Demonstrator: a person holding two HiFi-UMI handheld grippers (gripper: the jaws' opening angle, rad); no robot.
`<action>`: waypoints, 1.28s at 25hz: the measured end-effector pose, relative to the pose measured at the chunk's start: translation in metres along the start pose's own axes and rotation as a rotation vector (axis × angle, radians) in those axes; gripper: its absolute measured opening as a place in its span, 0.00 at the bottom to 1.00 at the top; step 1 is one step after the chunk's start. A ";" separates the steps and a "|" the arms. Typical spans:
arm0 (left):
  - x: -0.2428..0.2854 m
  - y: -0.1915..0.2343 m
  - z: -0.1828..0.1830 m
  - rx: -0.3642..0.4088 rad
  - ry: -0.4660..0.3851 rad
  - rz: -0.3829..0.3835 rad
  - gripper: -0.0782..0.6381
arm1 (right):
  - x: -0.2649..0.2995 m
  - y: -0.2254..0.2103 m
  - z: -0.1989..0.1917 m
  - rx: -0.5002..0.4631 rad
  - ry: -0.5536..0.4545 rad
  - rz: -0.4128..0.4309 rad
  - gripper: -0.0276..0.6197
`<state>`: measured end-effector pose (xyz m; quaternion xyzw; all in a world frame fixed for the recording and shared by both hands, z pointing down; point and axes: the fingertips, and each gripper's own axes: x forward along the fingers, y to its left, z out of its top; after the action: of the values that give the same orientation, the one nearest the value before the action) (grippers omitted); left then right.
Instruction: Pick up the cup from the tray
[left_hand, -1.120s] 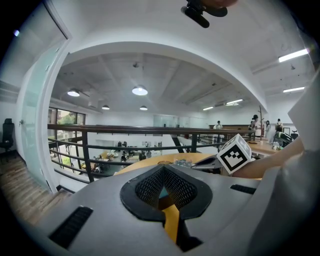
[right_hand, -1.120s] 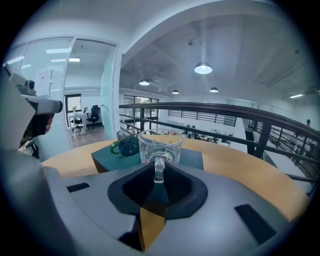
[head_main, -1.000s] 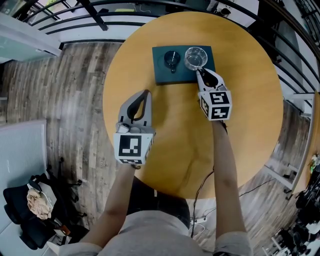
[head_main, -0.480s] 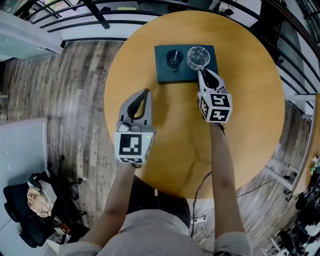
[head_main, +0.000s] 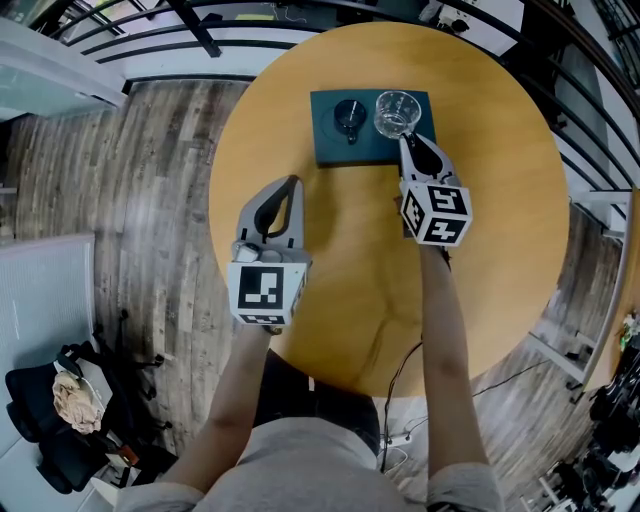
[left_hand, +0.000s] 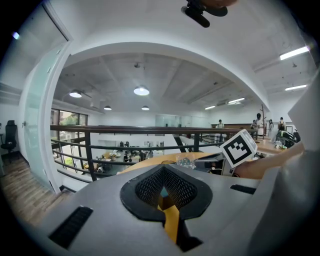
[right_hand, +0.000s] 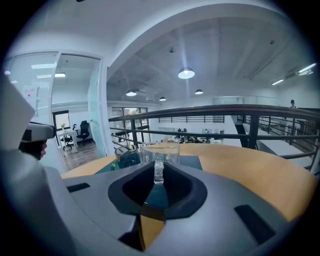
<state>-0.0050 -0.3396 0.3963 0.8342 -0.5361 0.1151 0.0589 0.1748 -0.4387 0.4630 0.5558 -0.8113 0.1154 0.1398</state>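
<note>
Cup (right_hand: 160, 150): in the right gripper view we see its handle pinched between the right gripper's (right_hand: 158, 176) barely parted jaws; the head view hides that contact. There we place the cup on the tray's (head_main: 330, 150) right half. Left gripper (left_hand: 164, 170): jaws together, nothing between, well apart.

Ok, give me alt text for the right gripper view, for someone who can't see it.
The right hand-held gripper grips a clear glass cup by its handle; the cup stands on a dark tray on a wooden table. A black railing and an open office lie beyond.
</note>
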 end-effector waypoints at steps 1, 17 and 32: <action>-0.001 0.001 0.000 0.000 0.000 0.001 0.12 | -0.001 0.001 0.002 0.005 -0.004 0.000 0.12; -0.007 0.004 0.008 -0.001 -0.013 0.006 0.12 | -0.012 0.002 0.032 0.045 -0.073 -0.002 0.12; -0.018 -0.014 0.033 -0.002 -0.082 -0.022 0.12 | -0.092 -0.011 0.055 0.061 -0.160 -0.051 0.12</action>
<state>0.0045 -0.3256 0.3603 0.8439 -0.5291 0.0797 0.0392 0.2115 -0.3818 0.3795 0.5877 -0.8016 0.0918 0.0606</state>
